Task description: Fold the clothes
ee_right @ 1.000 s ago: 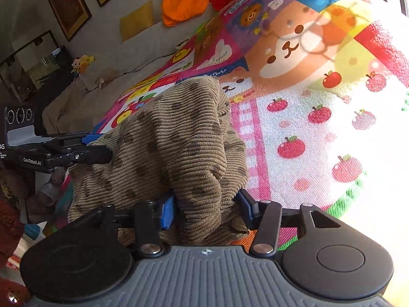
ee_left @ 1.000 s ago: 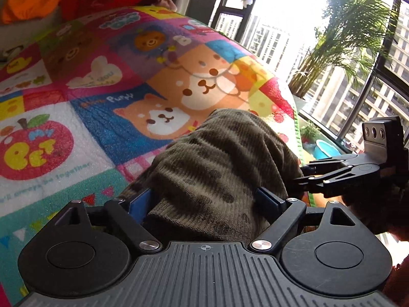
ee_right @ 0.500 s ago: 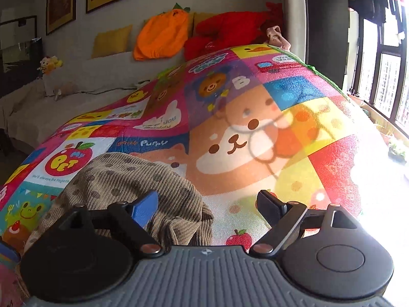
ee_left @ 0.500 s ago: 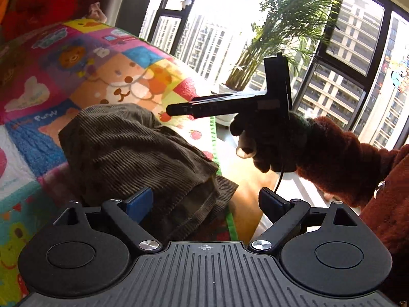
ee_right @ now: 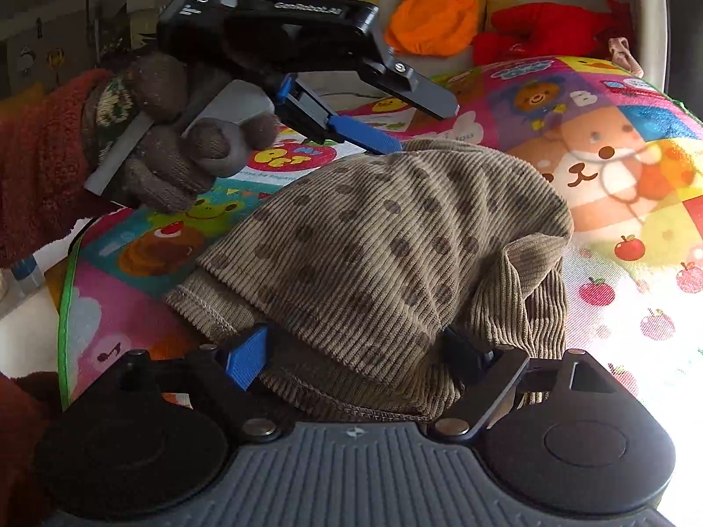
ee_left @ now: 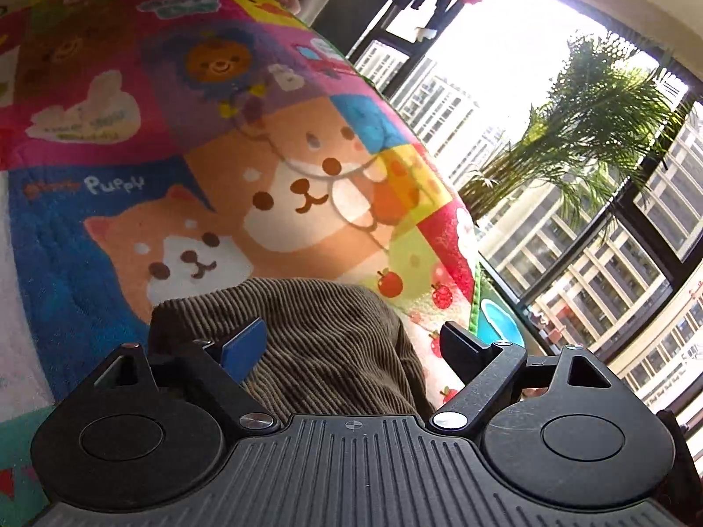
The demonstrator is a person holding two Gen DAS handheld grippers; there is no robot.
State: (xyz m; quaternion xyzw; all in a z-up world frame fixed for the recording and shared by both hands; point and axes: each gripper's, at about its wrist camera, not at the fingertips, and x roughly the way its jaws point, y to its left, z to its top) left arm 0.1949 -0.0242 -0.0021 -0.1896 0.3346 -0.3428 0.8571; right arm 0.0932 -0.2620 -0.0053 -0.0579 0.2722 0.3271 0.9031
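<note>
A brown corduroy garment with dark dots (ee_right: 373, 241) lies bunched and folded over on the colourful cartoon play mat (ee_right: 615, 153), near the mat's front edge. My right gripper (ee_right: 356, 358) is open, its fingers astride the garment's near hem. In the right wrist view my left gripper (ee_right: 395, 118) is held by a gloved hand (ee_right: 175, 153); it is open, and its blue fingertip rests at the garment's far edge. In the left wrist view the left gripper (ee_left: 351, 342) stands open over the same garment (ee_left: 325, 307), with the mat (ee_left: 132, 241) beyond.
An orange cushion (ee_right: 433, 22) and a red plush (ee_right: 549, 28) lie at the mat's far end by the wall. The mat's green edge (ee_right: 66, 307) runs at the left. Big windows, a palm plant (ee_left: 593, 123) and a blue bowl (ee_left: 501, 320) are past the mat's right side.
My right gripper let go of the garment, lifted away, then came back astride its hem. My left gripper swung toward the window and back to the garment's far edge, open throughout.
</note>
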